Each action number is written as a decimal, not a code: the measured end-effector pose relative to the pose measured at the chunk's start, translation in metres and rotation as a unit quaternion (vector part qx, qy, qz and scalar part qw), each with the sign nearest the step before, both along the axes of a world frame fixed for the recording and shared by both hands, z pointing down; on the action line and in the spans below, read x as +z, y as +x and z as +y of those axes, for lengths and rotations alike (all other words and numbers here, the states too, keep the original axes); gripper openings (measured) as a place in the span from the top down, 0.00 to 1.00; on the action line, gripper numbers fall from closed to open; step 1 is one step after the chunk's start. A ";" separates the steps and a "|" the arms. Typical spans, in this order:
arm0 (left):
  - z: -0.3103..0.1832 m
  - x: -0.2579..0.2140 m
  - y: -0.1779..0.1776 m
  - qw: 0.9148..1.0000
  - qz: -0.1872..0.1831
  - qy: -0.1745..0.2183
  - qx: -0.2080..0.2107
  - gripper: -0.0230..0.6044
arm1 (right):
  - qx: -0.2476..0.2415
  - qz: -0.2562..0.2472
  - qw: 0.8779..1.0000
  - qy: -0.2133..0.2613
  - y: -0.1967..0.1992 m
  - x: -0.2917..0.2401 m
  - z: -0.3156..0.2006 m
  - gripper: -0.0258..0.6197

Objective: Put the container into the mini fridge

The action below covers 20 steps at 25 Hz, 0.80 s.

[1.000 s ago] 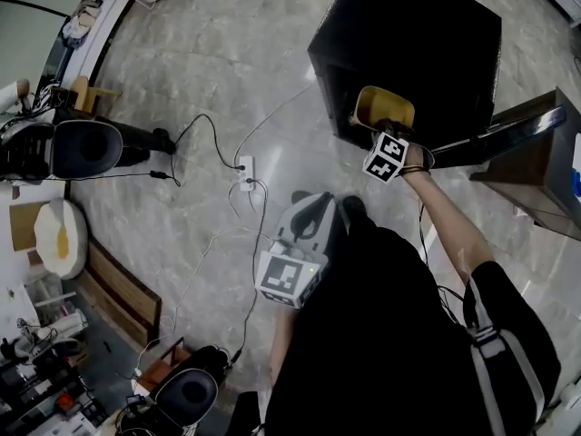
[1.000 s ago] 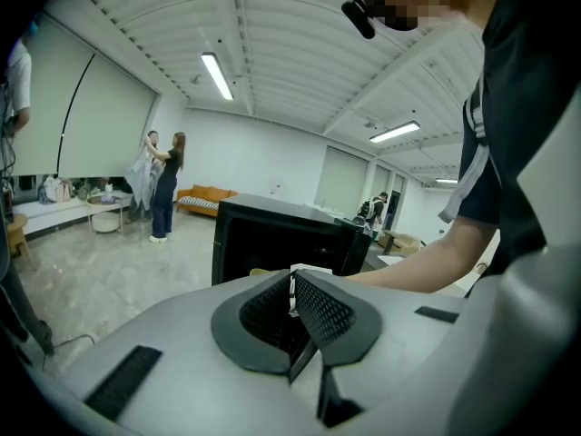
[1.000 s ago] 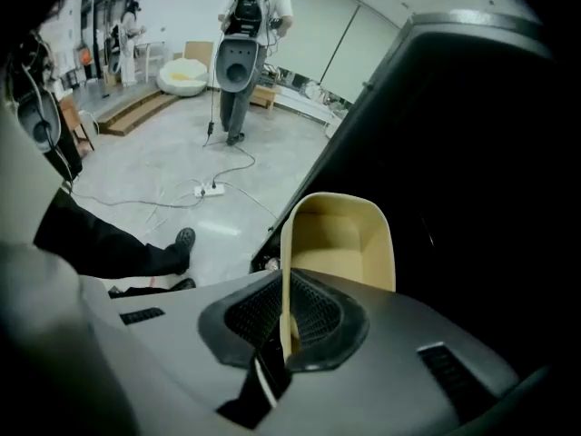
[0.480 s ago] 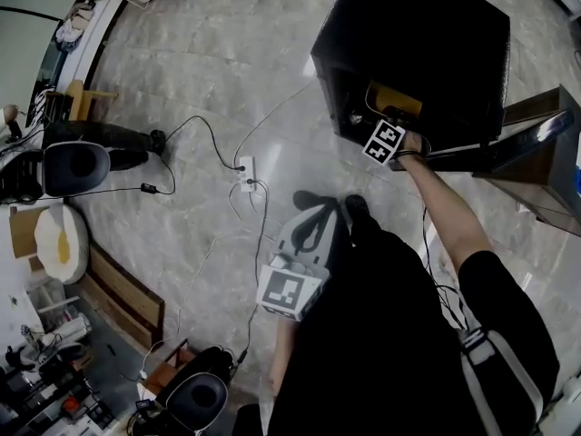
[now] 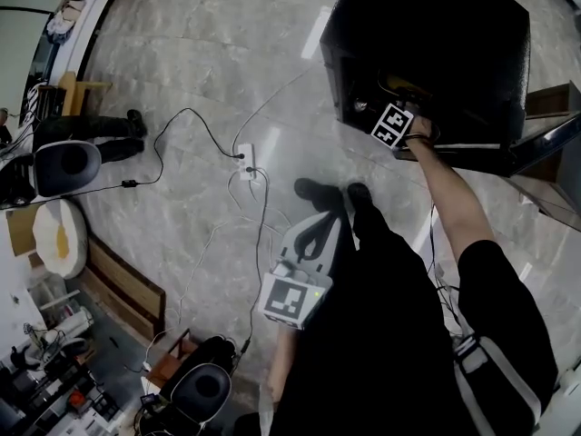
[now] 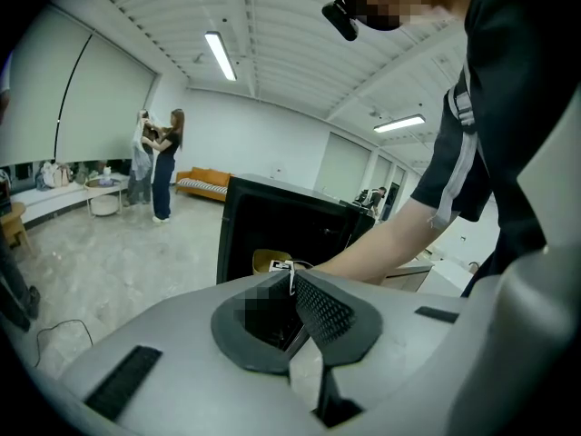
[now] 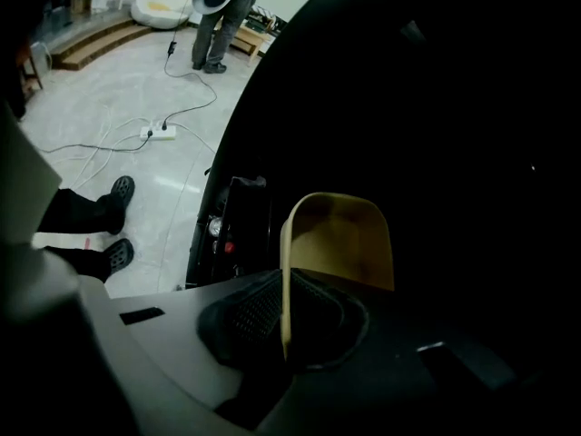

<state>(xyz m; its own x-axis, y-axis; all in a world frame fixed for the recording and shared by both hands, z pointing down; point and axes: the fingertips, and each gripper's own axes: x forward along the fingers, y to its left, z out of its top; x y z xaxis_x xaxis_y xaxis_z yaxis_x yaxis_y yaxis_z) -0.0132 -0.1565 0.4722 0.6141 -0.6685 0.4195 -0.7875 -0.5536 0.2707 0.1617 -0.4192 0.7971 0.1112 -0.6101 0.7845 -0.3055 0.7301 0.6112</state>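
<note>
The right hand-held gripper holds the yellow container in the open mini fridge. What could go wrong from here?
1. The right hand-held gripper pinches only one thin wall of the container, so it may tilt or slip when set down.
2. The mini fridge is dark inside, so the container could bump something unseen.
3. Cables lie on the floor near the person's shoes; a step back might catch them.

- grey two-jaw right gripper: jaws pinched on the rim of a yellow plastic container; bare right forearm stretched forward
- grey two-jaw left gripper: jaws together, empty; held close to the torso
</note>
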 end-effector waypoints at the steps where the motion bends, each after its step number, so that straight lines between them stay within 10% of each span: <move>1: 0.001 0.002 -0.002 1.000 -0.003 -0.003 0.004 0.89 | -0.004 0.007 1.000 0.000 0.001 0.003 0.000 0.91; 20: 0.000 0.002 -0.010 1.000 -0.005 -0.010 -0.016 0.89 | -0.009 0.072 0.997 0.010 0.019 0.020 -0.020 0.86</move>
